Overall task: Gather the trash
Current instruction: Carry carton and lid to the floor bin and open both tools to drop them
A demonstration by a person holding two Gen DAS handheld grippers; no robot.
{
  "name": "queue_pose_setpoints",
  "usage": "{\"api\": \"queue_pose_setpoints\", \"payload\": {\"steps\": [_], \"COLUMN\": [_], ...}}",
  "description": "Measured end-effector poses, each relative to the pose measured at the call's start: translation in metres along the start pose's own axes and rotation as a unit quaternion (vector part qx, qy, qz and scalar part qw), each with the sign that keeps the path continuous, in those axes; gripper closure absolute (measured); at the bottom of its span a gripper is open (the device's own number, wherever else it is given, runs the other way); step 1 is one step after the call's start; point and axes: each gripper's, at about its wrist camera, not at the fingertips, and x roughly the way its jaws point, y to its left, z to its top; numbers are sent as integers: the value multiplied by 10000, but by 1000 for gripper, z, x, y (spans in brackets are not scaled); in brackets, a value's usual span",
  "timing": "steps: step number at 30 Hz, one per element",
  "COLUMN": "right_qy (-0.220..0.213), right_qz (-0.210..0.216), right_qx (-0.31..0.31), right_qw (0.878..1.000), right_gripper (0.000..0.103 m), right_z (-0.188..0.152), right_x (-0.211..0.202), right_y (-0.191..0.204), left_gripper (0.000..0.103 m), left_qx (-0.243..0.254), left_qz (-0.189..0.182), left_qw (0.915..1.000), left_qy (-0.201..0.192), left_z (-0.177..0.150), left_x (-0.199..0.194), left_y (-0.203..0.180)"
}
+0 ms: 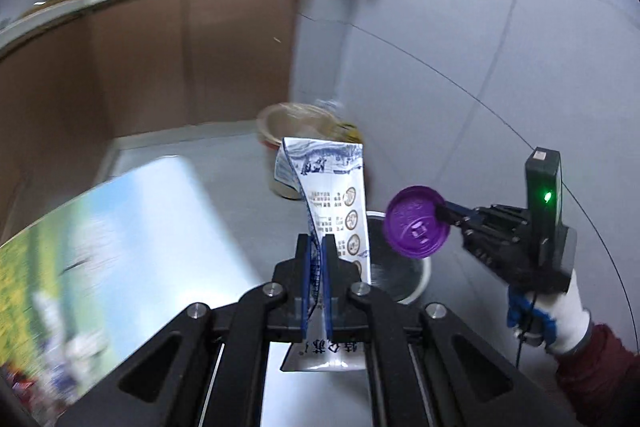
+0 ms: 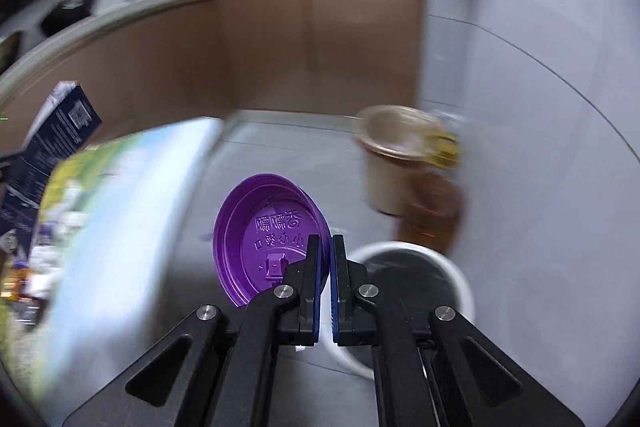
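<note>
My left gripper (image 1: 316,247) is shut on a flattened white-and-blue printed carton (image 1: 340,187), which stands upright between the pads. To its right, my right gripper (image 1: 444,213) grips a round purple plastic lid (image 1: 416,221) by its edge. Both hang over a white bin with a dark liner (image 1: 424,279) on the grey floor. In the right wrist view the right gripper (image 2: 325,247) is shut on the purple lid (image 2: 264,239), with the white bin (image 2: 460,279) just beyond the fingers. A dark blue carton (image 2: 52,139) shows at the left edge.
A table with a colourful picture cloth (image 1: 132,227) lies to the left, seen also as the cloth-covered table (image 2: 128,211). A tan bucket (image 2: 392,167) and a brown bottle (image 2: 432,215) stand behind the bin. Brown cabinets (image 1: 160,59) carry a cluttered counter. A white-gloved hand (image 1: 560,315) holds the right gripper.
</note>
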Motion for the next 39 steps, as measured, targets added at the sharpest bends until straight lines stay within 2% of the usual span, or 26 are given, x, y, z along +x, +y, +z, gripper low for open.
{"api": "queue_pose_setpoints", "payload": {"steps": [4,9,17,18,19,20,21,24,28,33,39], "right_qy": [218,459,737,738,767,778,760,722,591,251,-330], "right_qz": [-508,-860,-937,-921,-937,-973,-988,-986,-881,-597,-162], "right_qx": [152,371,648,657,668,685,712,783,853,842,712], "right_qw": [9984,9945,9908,9908,9904,9898,9896,9894,9907,9943,9968], "right_gripper": [99,99,97,92,77,68,58,57,57,57,54], "right_z": [-10,-19,-33,-35,-36,-38,-40,-43,-41,-34,-17], "right_x": [27,61,96,99,101,102,101,95,85,49,-15], "right_y": [-38,-69,-93,-95,-97,-97,-98,-99,-99,-81,-43], "left_gripper": [98,98,97,97,96,96,96,96,96,96,94], "left_qx": [111,67,-196,-251,-314,-350,-370,-441,-386,-443,-532], "left_qz": [-253,-424,-555,-582,-618,-642,-641,-721,-607,-286,38], "left_qw": [9988,9957,9904,9897,9886,9880,9878,9878,9922,9977,9985], "left_qy": [403,817,1247,1286,1333,1361,1367,1308,1014,436,-106], "left_z": [22,39,43,41,42,41,41,40,37,31,17], "left_x": [70,143,216,222,228,231,231,221,187,119,32], "left_y": [-39,-67,-83,-83,-83,-82,-82,-79,-75,-64,-49]}}
